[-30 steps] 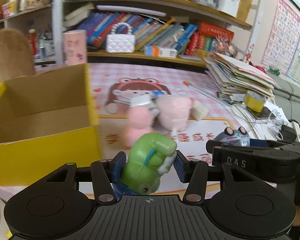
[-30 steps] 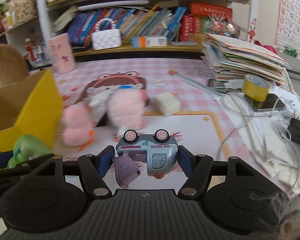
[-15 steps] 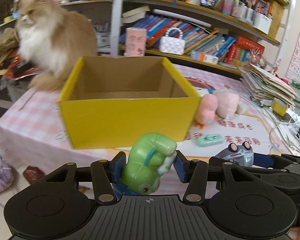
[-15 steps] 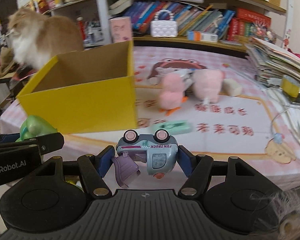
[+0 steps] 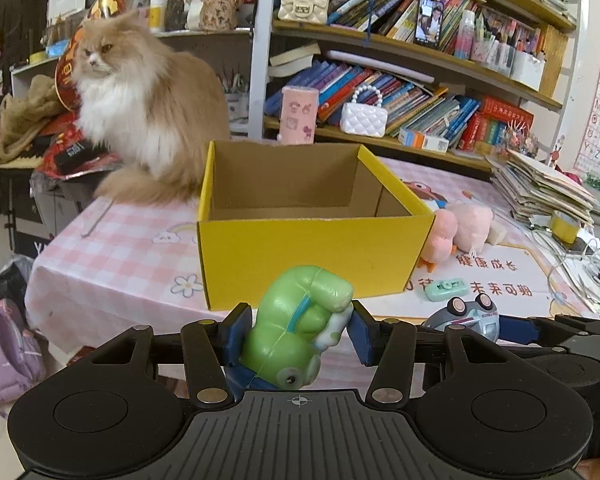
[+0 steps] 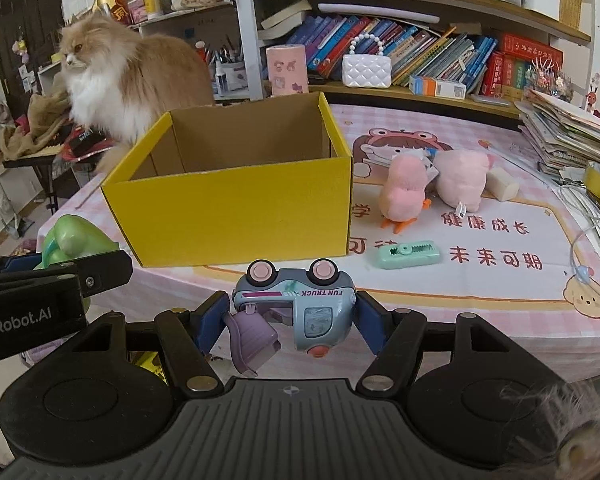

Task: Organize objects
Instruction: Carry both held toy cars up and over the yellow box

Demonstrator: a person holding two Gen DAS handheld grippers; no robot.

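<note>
At six o'clock of the left wrist view, left gripper (image 5: 296, 330) partly closed, pads clamped on green toy (image 5: 298, 326). Beyond at twelve o'clock, yellow box (image 5: 312, 256), open-topped, apparently empty. Cat (image 5: 140, 116) at ten o'clock, just behind the box. Pink plush duck (image 5: 438, 242) at two o'clock.

At six o'clock of the right wrist view, right gripper (image 6: 288, 316) wider apart, gripping upside-down toy truck (image 6: 294, 304); purple scoop hanging loose. Box at eleven o'clock, mint clip (image 6: 408, 254) at two o'clock on the table (image 6: 500, 288).

Risks, as judged: near wall clipped if toys carried too low; grippers colliding over one opening; cat pawing in.
</note>
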